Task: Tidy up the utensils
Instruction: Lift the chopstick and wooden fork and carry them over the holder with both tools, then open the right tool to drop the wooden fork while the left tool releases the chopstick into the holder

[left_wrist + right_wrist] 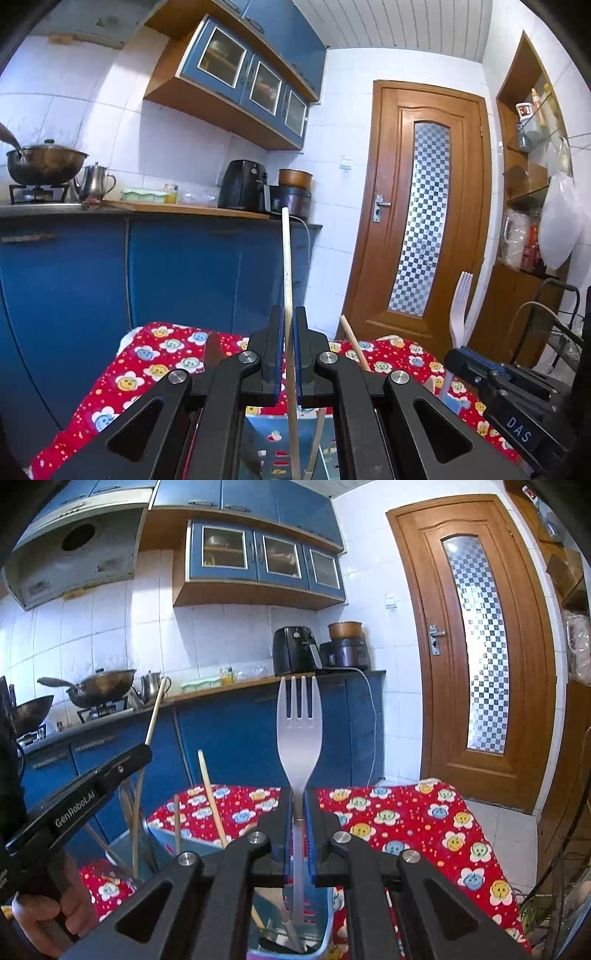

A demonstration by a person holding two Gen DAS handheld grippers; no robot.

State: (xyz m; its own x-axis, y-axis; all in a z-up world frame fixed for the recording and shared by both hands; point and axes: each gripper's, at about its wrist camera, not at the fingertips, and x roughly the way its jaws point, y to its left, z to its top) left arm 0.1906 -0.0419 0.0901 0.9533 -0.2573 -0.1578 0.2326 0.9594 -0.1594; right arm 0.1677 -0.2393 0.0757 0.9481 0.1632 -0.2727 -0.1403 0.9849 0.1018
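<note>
The left tongs [289, 354] are pinching a long, thin wooden chopstick [287, 295] between nearly closed jaws, holding it almost upright above a blue rectangular utensil box with printed pictures [275, 446], where other wooden sticks are standing. The right tongs [304, 834] are gripping the stem of a pale grey plastic fork [300, 738], jaws pressed against it, tines pointing up, its handle reaching down into the same blue box [325, 923]. Seen from the right wrist, the left tool's black arm is showing the white lettering "GenRobot.AI"; seen from the left wrist, the right tool is showing "DAS". The box is sitting on a desk covered by a red cloth printed with smiling flowers [406, 823]. Beyond, blue kitchen cabinets [184, 273] and a brown wooden door with checkered glass [421, 221] are standing.
</note>
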